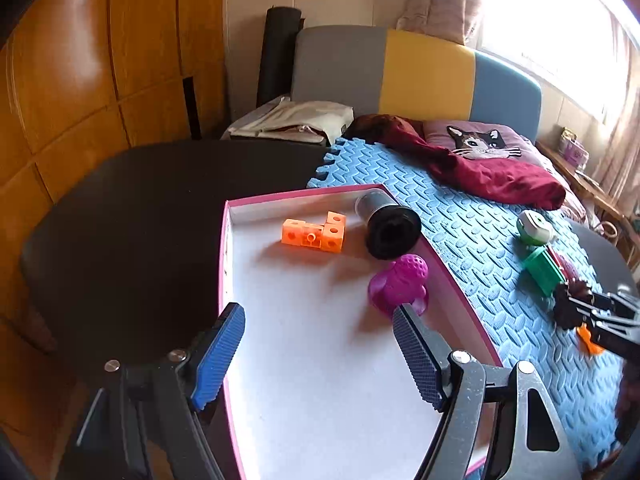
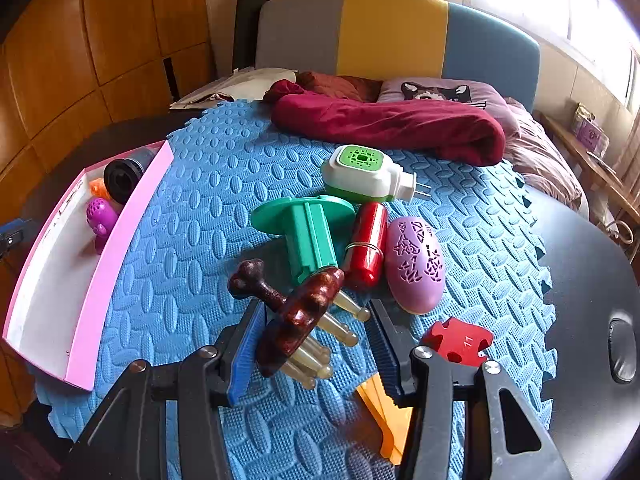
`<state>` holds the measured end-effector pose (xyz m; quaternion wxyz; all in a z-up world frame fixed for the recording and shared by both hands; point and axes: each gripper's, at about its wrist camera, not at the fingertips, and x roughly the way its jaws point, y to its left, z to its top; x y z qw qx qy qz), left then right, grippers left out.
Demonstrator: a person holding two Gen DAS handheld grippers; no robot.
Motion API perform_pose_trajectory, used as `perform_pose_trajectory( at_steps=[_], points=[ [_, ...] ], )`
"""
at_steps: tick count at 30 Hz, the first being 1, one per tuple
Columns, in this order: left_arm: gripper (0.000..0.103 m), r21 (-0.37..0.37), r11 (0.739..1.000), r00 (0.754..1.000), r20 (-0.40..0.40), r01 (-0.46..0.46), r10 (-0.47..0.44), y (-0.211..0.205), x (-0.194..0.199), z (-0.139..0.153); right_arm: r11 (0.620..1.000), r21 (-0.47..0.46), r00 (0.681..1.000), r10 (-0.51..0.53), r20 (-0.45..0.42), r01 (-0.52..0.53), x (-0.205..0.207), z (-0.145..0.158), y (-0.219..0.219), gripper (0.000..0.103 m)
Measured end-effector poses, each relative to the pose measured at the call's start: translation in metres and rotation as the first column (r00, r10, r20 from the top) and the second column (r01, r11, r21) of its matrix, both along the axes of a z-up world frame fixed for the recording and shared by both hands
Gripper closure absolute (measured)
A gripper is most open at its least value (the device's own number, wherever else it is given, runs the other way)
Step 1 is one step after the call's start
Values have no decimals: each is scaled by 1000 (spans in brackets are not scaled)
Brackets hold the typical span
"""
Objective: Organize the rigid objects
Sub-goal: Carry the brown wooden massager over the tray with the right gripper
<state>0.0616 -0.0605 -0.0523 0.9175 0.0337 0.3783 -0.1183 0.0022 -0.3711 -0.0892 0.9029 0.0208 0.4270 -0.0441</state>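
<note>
Right gripper (image 2: 316, 344) clamps the brown massager (image 2: 296, 320), green spool (image 2: 308, 232) just beyond; left gripper (image 1: 320, 352) released.

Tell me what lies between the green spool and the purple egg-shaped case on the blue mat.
In the right wrist view, a red cylinder lies between the green spool and the purple egg-shaped case, close beside both.

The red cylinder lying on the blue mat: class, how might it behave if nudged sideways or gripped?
The red cylinder lies on its rounded side, so a nudge would probably roll it, though the green spool and purple oval case flank it closely. Its glossy shell looks rigid and possibly slippery.
</note>
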Motion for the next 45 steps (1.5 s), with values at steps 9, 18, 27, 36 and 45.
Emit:
perform_pose_trajectory(
  at_steps=[9, 18, 27, 36, 45],
  points=[
    [26, 5, 1000, 1000, -12, -13, 13, 5, -14, -3, 1000, -30, 1000, 7, 5, -7, 0, 0, 4, 52],
    [26, 4, 999, 999, -12, -39, 39, 14, -16, -5, 1000, -24, 999, 15, 31, -14, -2, 4, 5, 52],
    [26, 8, 998, 998, -14, -62, 62, 25, -14, -7, 999, 33, 1000, -3, 30, 2, -2, 6, -1, 52],
    [26, -22, 994, 994, -7, -106, 105, 50, -11, 0, 978, 202, 992, 30, 119, -53, -3, 30, 24, 52],
    [26, -37, 982, 983, 8, -186, 186, 81, -6, 4, 920, 217, 941, 297, 163, -328, 47, 54, 142, 52]
  ],
)
